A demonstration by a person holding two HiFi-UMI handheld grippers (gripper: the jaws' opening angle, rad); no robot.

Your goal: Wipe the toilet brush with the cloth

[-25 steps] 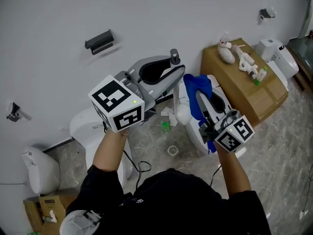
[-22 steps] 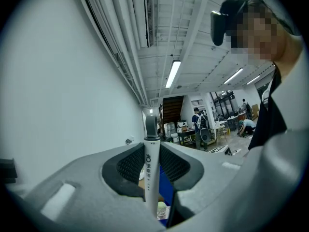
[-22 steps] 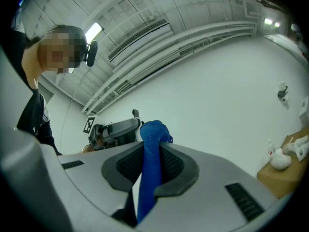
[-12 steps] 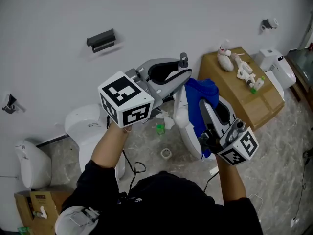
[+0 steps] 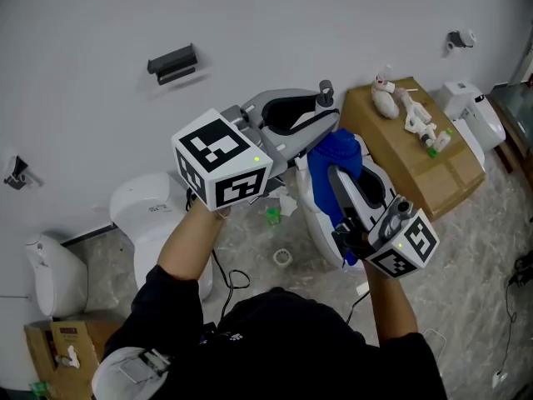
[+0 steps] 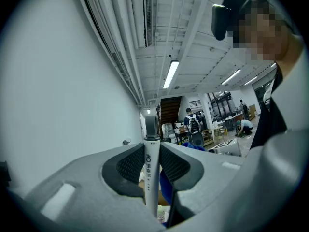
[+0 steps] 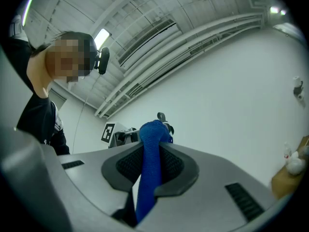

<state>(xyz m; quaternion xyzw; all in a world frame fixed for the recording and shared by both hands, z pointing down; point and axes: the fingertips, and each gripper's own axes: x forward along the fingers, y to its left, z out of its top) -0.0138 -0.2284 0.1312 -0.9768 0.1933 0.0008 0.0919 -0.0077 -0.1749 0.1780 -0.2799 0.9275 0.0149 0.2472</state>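
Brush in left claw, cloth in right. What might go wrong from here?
The left claw pinches the white plastic toilet brush only near its grey handle tip, so wiping pressure may swing it. The blue fuzzy cloth runs through the right claw as a narrow fold and could pull out.

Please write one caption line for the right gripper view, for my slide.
Right gripper shut on a blue cloth, in front of the toilet brush handle and a white wall.

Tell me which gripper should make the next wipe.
Right: the right gripper grips the blue cloth, close to the toilet brush. The left gripper clamps that brush, so it should probably steady it.
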